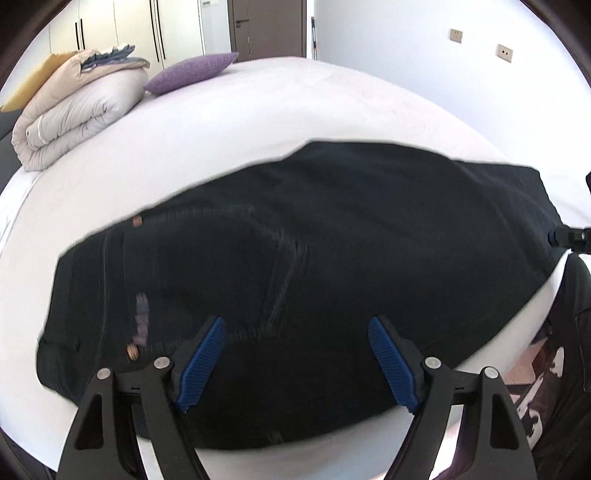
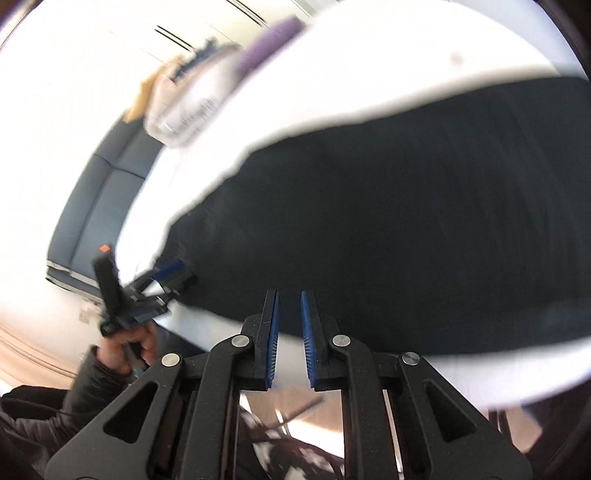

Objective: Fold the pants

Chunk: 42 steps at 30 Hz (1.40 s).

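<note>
Our left gripper (image 1: 297, 325) stands wide open with nothing between its blue pads (image 1: 202, 363), poised over the near edge of the black pants (image 1: 332, 236), which spread ahead of it across the white bed (image 1: 277, 103). Our right gripper (image 2: 289, 299) has its jaws narrowly parted and empty; the pants lie just ahead, stretching forward and right of its tips.

I was in a home bedroom. A white-sheeted bed (image 1: 295, 110) filled my view, with a rolled duvet (image 1: 77, 110) and purple pillow (image 1: 192, 72) on it, and wardrobe doors (image 1: 122, 26) behind.
</note>
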Tool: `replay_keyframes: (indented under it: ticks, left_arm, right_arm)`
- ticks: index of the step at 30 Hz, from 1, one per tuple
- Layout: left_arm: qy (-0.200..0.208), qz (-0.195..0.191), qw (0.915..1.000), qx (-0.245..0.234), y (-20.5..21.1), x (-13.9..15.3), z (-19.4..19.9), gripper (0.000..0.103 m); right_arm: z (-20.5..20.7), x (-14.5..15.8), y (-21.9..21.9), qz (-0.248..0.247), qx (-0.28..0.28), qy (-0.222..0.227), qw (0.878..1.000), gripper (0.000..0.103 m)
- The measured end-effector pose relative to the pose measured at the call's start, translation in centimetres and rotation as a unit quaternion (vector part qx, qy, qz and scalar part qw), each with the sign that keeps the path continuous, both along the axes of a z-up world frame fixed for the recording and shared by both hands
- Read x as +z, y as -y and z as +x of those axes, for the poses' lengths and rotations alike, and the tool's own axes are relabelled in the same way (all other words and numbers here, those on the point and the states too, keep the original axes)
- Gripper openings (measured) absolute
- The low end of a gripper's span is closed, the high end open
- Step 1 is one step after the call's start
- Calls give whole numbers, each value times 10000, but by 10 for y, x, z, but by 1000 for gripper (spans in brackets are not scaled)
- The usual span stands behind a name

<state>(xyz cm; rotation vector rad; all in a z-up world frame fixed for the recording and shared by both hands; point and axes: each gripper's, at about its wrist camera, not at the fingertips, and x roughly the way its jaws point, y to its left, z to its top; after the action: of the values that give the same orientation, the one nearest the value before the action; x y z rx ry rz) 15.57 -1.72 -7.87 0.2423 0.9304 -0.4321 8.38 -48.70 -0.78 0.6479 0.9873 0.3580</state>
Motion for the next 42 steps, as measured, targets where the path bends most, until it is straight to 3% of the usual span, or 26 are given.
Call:
replay_keyframes:
  ticks: [5, 10, 12, 13, 15, 17, 22, 27, 30, 33, 35, 36, 40, 42]
  left_arm:
    - [76, -37, 9998, 175, 6, 6, 55, 82]
    - [-372, 276, 9975, 526, -6, -22, 89, 82]
    - [-405, 100, 9975, 579, -16, -29, 88, 83]
    - [-387, 34, 9974, 614, -20, -30, 86, 83]
    - [-332, 38, 9974, 637, -26, -32, 80, 83]
    - [-279, 41, 9976, 627, -29, -34, 77, 83]
    - [-224, 17, 9974, 690, -30, -37, 81, 83]
    - [-159, -15, 9970, 751, -35, -37, 79, 83]
    - [-102, -4, 9967, 807, -40, -36, 76, 83]
    - [-117, 63, 9957, 912, -37, -28, 73, 80]
    - [-14, -56, 9963, 859, -29, -15, 72, 79]
    - [61, -144, 9968, 789, -25, -9, 71, 79]
    - [365, -342, 9982, 341, 19, 19, 84, 79]
    - [291, -369, 9988, 101, 42, 16, 99, 79]
  right_arm:
    - [79, -2, -30, 604, 108, -26, 9981, 12]
    - [139, -59, -65, 1268, 138, -646, 9897, 12]
    - [147, -84, -67, 1247, 9, -904, 9881, 10]
    - [145, -97, -63, 1412, -120, -943, 9854, 2]
    - [135, -104, -44, 1700, -345, -804, 9816, 1]
    - [121, -101, -9, 1642, -819, -568, 9814, 1]
    - [68, -101, 102, 1915, -2528, -116, 9483, 0]
    - [14, -80, 180, 1271, -3734, 286, 9185, 0]
    - [-23, -71, 213, 987, -4500, 316, 8870, 0]
    - [-55, -66, 224, 794, -5092, 51, 8570, 1]
    - [-55, -56, 210, 761, -4947, 182, 8655, 1]
    - [-47, -48, 194, 694, -4750, 286, 8768, 1]
    - [15, -16, 116, 422, -3487, 673, 9339, 3]
    - [51, -18, 64, 537, -2595, 689, 9618, 3]
